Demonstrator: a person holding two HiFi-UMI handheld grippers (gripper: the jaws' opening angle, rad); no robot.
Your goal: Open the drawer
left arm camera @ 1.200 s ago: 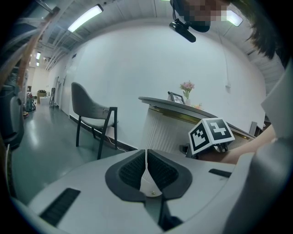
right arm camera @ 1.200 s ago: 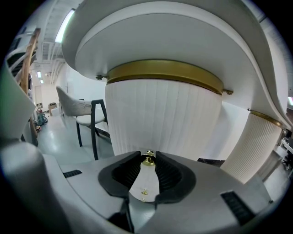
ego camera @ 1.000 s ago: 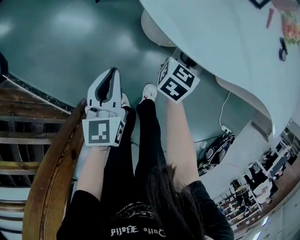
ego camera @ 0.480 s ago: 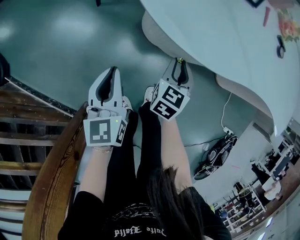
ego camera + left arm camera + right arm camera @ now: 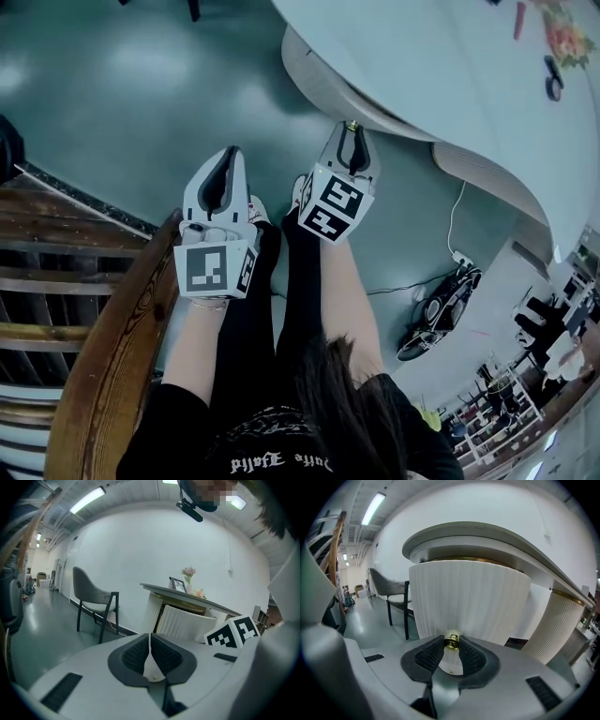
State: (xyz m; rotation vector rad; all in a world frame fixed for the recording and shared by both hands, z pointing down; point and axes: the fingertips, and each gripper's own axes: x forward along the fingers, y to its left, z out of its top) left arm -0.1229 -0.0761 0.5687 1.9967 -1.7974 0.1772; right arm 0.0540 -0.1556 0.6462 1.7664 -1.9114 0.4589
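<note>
Pinches the gold knob [image 5: 451, 641] on the front of the white drawer [image 5: 468, 597], just under the table top [image 5: 497, 534], tight in the right gripper [image 5: 353, 134], likely ready for a pull. Holds the left gripper [image 5: 149, 638] squeezed closed on nothing, off to the side, out of the way.

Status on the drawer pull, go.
Right gripper jaws shut on brass knob. Left gripper shut, empty, held back. Drawer partly out from under tabletop. Nothing seen blocking.

Drawer [image 5: 468, 597] sits under tabletop [image 5: 497, 538], knob [image 5: 451, 640] between right gripper [image 5: 451, 644] fingers [image 5: 429, 657], chair [image 5: 391, 595] at left.
</note>
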